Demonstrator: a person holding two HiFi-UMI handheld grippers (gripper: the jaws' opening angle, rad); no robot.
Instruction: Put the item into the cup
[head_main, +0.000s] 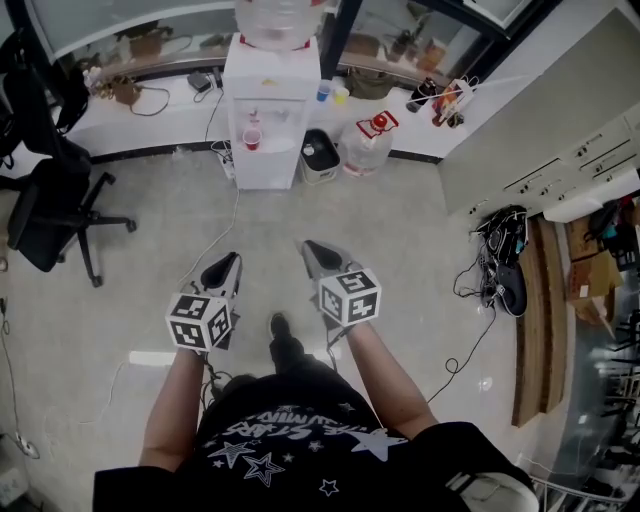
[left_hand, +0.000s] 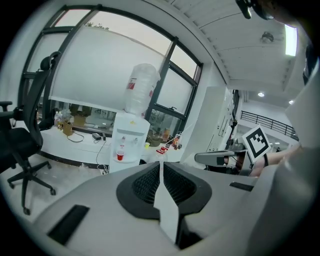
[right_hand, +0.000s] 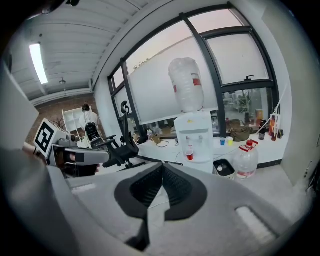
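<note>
Left gripper (left_hand: 160, 163) first: its jaws are pressed tip to tip, ribbed pads meeting along one thin seam with nothing caught between them. Same story on the right gripper (right_hand: 161, 165): jaws clenched together, nothing in the bite. Both are held out in front of the person at about waist height, side by side and a little apart, noses aimed forward over the bare floor (head_main: 400, 230). Straight ahead along both noses, well apart from them, stands the white water dispenser (head_main: 268, 110) with a big clear bottle (head_main: 278, 20) upended on top. And there's the red cup (head_main: 252, 138), sitting in the dispenser's recess under the taps. It is upright, long axis vertical, open mouth facing up, pale inside just visible from above. Right of the dispenser, on the floor against the counter (head_main: 130, 115), a small black bin (head_main: 320, 155) and then a clear water jug (head_main: 367, 143) with a red cap and handle. Up on the counter behind them, a blue cup (head_main: 323, 92) and a yellow cup (head_main: 341, 95) stand just beside each other. Off to the left, a black office chair (head_main: 55, 215) on castors.
</note>
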